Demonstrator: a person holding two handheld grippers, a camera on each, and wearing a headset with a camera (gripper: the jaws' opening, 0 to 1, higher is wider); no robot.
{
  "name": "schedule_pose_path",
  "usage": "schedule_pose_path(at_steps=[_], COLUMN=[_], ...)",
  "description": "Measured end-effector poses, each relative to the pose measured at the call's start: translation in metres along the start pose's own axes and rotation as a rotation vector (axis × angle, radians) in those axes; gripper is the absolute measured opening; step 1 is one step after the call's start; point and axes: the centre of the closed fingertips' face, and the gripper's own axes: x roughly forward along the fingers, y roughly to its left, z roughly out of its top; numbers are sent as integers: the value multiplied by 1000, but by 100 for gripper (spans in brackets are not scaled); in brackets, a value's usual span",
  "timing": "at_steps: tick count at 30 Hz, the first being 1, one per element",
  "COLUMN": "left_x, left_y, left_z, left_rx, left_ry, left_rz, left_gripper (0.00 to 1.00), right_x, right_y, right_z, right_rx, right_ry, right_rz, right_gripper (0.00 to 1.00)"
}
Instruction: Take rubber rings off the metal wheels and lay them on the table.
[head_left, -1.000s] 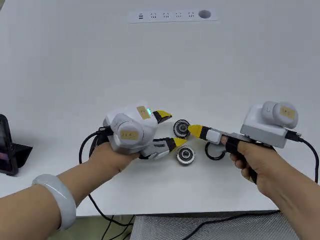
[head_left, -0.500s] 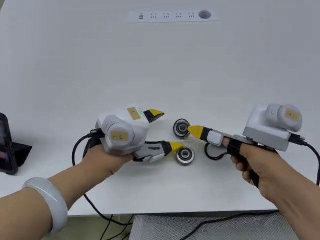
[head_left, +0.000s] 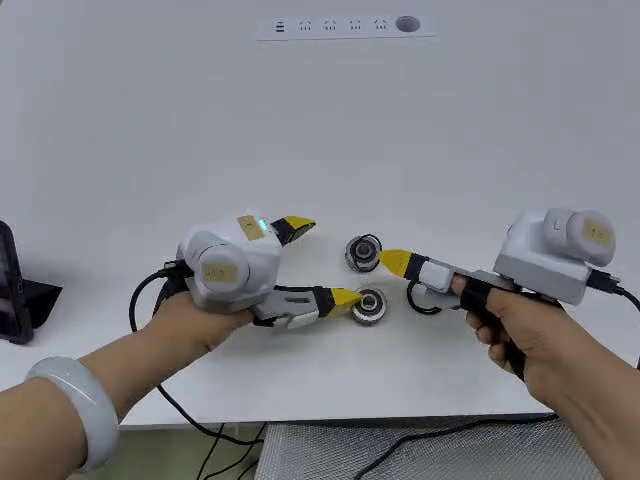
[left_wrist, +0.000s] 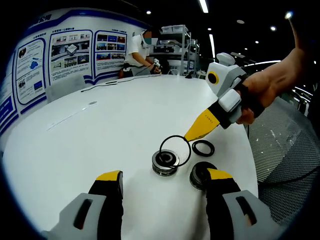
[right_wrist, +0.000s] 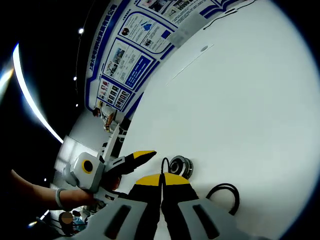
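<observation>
Nothing here can be read. The blue-headed posters (left_wrist: 65, 50) on the wall carry headings and blocks of print — all too small and blurred to make out. The tan stickers (head_left: 218, 271) on the left gripper (head_left: 325, 260) and the right gripper (head_left: 385, 258) bear dark marks, illegible. Markings on the power strip (head_left: 345, 28) on the tabletop (head_left: 300, 120) are likewise too small.

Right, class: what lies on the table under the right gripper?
A black rubber ring lies flat on the table beneath the right gripper; in the head view the gripper covers its far edge.
</observation>
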Motion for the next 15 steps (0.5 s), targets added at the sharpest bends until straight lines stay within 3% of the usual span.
schedule_pose_path(at_steps=[15], left_x=[-10], left_y=[-7], left_z=[-8], left_rx=[-36], left_ry=[-5], left_rz=[-23], left_gripper=[78], right_x=[-22], right_y=[-3], right_z=[-8], right_rx=[31], right_ry=[-21], right_rz=[-13], right_gripper=[2])
